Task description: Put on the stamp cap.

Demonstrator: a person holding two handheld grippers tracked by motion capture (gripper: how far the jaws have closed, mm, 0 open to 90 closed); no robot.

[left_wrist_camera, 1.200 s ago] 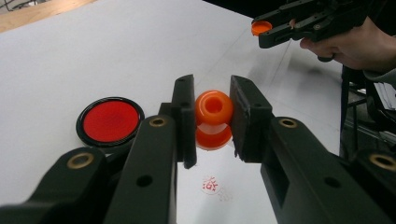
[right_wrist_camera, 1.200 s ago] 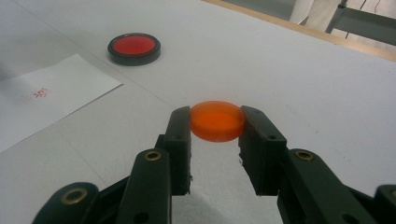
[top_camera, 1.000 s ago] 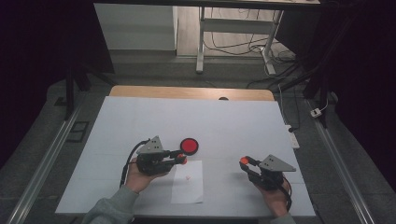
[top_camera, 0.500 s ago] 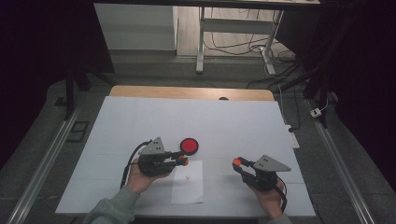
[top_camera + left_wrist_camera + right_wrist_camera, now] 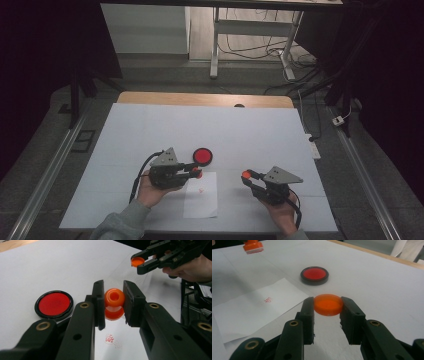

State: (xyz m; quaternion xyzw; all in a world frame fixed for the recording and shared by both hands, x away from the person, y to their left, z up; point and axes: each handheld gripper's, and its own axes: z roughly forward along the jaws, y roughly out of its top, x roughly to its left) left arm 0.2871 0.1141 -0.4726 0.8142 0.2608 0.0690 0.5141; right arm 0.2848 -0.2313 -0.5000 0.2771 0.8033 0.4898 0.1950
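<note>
**Stamp in one tool, cap in the other**

Nearest the person, one sheet of paper lies flat on the white desk, and there's one small red stamped mark on it — too small and blurred to read. No brand or label is legible anywhere.

Just above the sheet's near-left corner, the left tool points level toward the right, jaws pinching one orange stamp by its knob, the stamp's base hanging over the paper. The left hand wraps the tool's body from below.

Off to the right, well apart from the sheet, the right tool points left, held in the right hand, its jaws clamped on one round orange cap above the desk.

Farther out, one round black-rimmed red ink pad sits just beyond the paper.
</note>
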